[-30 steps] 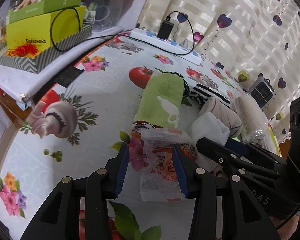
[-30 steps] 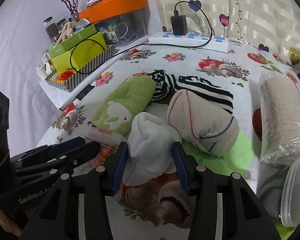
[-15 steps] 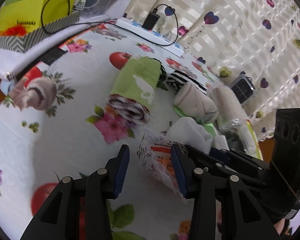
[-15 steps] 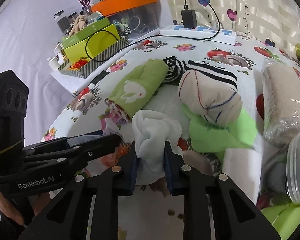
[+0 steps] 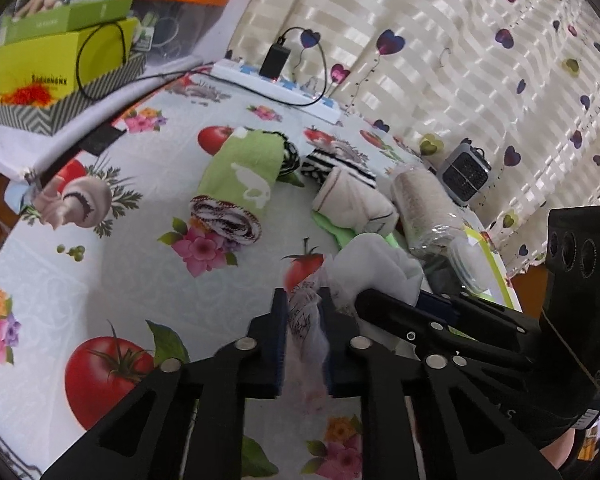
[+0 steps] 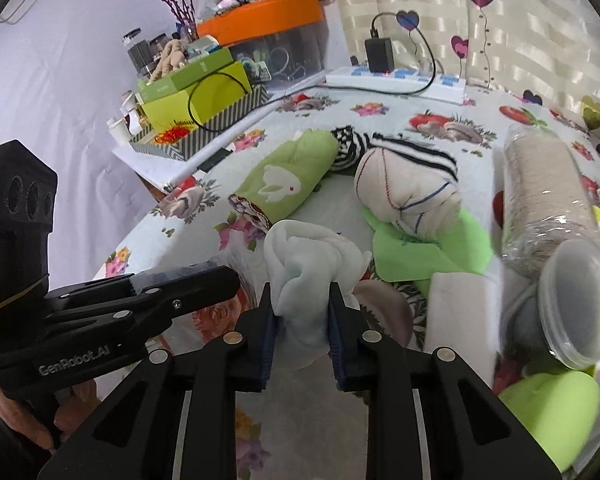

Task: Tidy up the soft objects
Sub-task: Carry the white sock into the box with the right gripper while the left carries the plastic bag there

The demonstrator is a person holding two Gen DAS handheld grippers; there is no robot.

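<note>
Heart-print curtain (image 5: 460, 60) hangs behind a tabletop (image 5: 80, 280) covered in a cloth printed with tomatoes, mushrooms and flowers. Along the far edge lie a power strip (image 6: 396, 80) with a plugged-in adapter, stacked boxes (image 6: 196, 96) and an orange-lidded tub (image 6: 268, 20).

Mid-table, a rolled green towel (image 6: 288, 184) with a white rabbit lies beside striped socks (image 6: 400, 148) and a cream bundle (image 6: 404, 196) resting on a green cloth (image 6: 432, 248). To the right lies a wrapped beige roll (image 6: 544, 192), its near end partly hidden by a clear lid (image 6: 576, 304) that is blurred.

Right claw (image 6: 300, 320) is clenched on a white cloth (image 6: 308, 264), which bulges up above the nearly closed fingers, near the table's front edge. Left claw (image 5: 304, 336) is pinched narrow on a crinkled plastic bag (image 5: 306, 328); its print is too blurred to read. The two claws sit just beside each other, bag and white cloth touching.

A lime object (image 6: 552, 412) at lower right is cut off and hard to identify.
</note>
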